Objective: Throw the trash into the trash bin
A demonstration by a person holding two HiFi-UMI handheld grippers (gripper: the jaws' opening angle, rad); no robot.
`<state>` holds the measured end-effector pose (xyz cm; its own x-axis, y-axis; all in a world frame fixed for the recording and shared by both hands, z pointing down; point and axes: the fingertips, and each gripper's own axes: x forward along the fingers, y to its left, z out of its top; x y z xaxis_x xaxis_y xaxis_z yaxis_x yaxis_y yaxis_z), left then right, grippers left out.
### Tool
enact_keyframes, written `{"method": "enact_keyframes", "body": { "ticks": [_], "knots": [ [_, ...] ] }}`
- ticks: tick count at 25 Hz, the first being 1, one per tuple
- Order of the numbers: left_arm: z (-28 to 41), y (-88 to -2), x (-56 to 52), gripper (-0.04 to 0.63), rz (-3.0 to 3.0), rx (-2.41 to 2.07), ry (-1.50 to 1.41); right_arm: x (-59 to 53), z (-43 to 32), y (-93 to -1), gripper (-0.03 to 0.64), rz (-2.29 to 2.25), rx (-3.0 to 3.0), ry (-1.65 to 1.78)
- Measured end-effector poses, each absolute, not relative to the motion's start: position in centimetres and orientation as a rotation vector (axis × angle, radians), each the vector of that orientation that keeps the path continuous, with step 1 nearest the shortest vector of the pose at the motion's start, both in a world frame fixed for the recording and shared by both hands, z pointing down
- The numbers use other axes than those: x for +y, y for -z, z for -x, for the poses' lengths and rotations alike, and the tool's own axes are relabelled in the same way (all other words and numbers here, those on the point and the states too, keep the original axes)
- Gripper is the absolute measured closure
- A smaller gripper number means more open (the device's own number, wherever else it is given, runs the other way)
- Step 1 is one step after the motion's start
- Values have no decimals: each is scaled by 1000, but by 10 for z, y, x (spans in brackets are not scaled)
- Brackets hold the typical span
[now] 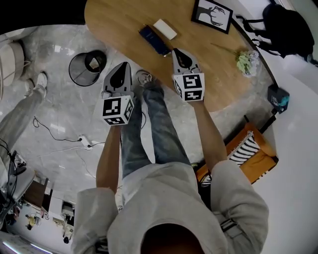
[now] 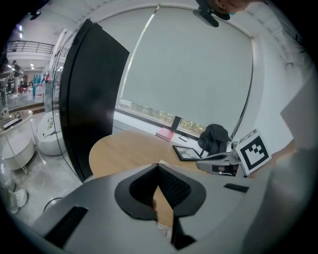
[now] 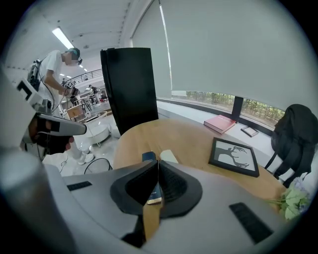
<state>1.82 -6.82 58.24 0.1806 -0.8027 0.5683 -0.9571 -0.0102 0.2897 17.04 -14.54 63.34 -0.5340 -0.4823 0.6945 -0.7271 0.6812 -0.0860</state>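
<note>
A black wire trash bin (image 1: 88,67) stands on the floor left of the round wooden table (image 1: 124,20), with a pale scrap inside it. On the table lie a dark blue flat packet (image 1: 154,39) and a white block (image 1: 165,29). My left gripper (image 1: 123,65) hangs over the floor between bin and table edge, jaws shut and empty (image 2: 158,165). My right gripper (image 1: 178,51) is over the table just right of the blue packet (image 3: 148,157), jaws shut with nothing between them (image 3: 158,161). The white block (image 3: 168,156) lies just beyond.
A framed deer picture (image 1: 212,15), a flower bunch (image 1: 247,62) and a pink book (image 3: 221,123) are on the table. A black backpack (image 1: 288,25) sits behind it. An orange chair (image 1: 248,149) and floor cables (image 1: 79,141) are near my legs. Another person (image 3: 54,69) stands far off.
</note>
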Motion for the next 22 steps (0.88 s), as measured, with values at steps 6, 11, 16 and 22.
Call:
{"method": "enact_keyframes", "body": {
  "ticks": [6,11,16,22],
  "knots": [
    [-23,-587,-65,578,-1844,-1638,-332,-126,-170,-652,586,-763,-2173,-311],
    [-23,-591,-62,578,-1845,-1634,-340,-116,-173,-671,586,-652,-2126,-217],
    [-23,-592,-59,578,-1839,-1635,-339,-102,-173,-697,382,-541,-2089,-345],
    [-23,-595,-51,578,-1822,-1636,-340,-98,-172,-733,351,-491,-2010,-351]
  ]
}}
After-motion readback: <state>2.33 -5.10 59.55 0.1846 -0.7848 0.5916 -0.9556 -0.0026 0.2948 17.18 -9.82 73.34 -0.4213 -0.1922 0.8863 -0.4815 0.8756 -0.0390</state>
